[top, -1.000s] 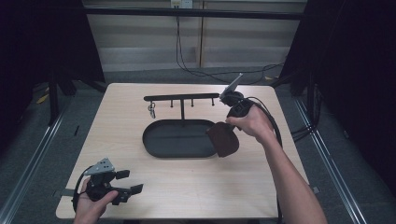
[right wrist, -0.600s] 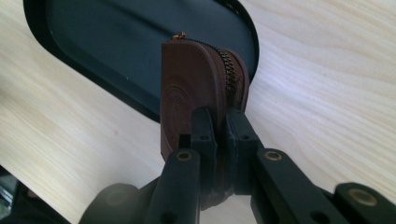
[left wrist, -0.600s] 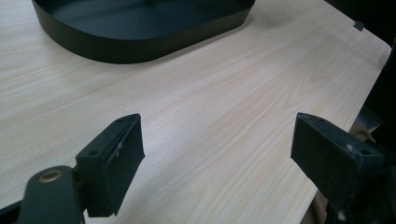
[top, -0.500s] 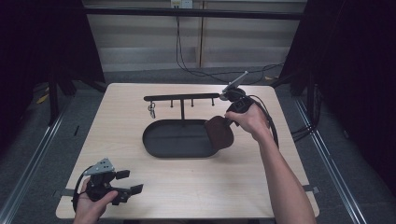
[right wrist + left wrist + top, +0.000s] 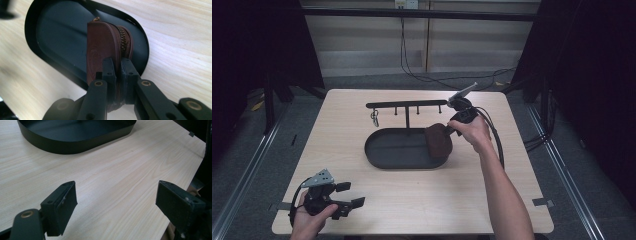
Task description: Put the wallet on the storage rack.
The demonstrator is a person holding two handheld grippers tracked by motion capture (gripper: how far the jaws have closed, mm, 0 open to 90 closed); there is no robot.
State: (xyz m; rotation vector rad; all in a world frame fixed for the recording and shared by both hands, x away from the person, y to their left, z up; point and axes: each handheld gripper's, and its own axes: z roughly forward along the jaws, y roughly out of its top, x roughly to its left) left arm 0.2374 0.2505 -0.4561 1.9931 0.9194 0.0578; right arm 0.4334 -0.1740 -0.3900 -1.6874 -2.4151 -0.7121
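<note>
We hold a brown zipped leather pouch [image 5: 107, 47] in the right hand-held gripper [image 5: 117, 72], jaws clamped on its lower edge, above the right end of the black oval metal tray [image 5: 387, 150] on the pale wooden tabletop [image 5: 452, 195]. The step in hand looks like carrying it; next probably calls for lowering it and letting go. The pouch stands on edge, long axis pointing away from the jaws. The left hand-held gripper [image 5: 115, 202] rests wide open and empty.
</note>
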